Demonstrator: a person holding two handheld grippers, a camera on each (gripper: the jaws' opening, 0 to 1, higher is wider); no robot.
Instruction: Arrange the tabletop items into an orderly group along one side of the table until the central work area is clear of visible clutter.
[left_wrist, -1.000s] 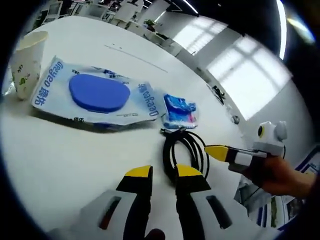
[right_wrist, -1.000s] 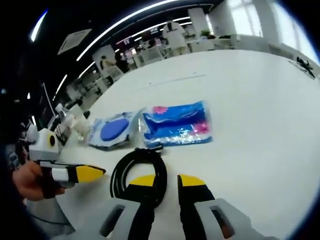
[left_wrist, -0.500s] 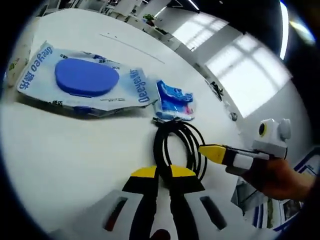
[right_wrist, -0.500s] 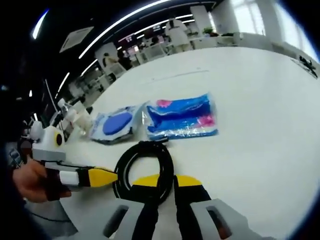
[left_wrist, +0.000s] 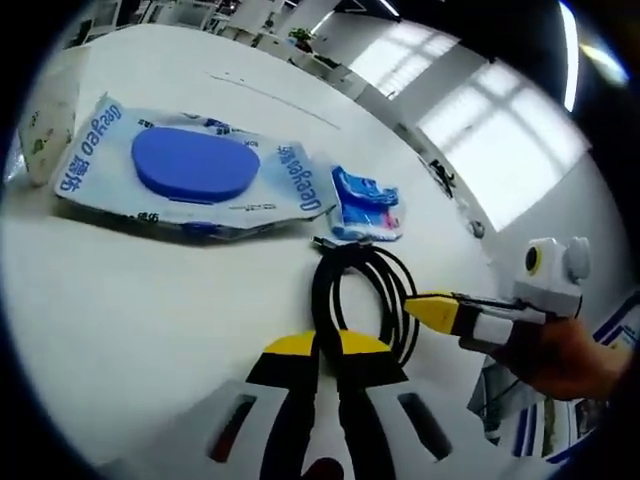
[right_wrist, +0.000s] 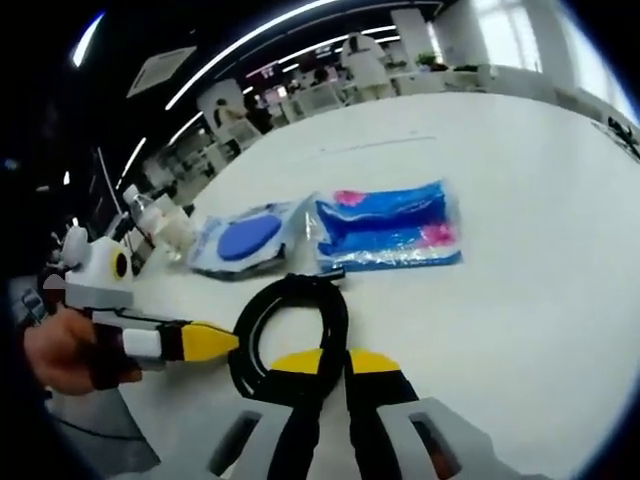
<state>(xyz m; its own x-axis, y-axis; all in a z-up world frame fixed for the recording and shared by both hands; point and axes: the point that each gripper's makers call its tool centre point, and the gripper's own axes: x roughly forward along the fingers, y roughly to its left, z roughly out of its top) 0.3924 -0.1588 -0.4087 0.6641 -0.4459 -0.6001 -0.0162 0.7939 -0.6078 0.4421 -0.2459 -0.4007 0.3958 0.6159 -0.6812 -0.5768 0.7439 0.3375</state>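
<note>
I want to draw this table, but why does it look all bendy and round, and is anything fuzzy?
Left gripper view: the fisheye lens curves the white table, and the windows glare bright white. Right gripper view: the table edge bends too, the ceiling lights stretch into curved streaks, and the far room looks soft, while the black cable stays fairly sharp.

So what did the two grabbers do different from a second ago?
Both closed. A second ago the left gripper and right gripper had their yellow tips apart at the black cable; now each is shut on the coil, one on each side. The wet wipes pack, the small blue packet and the paper cup seem to lie where they were on the white table.
</note>
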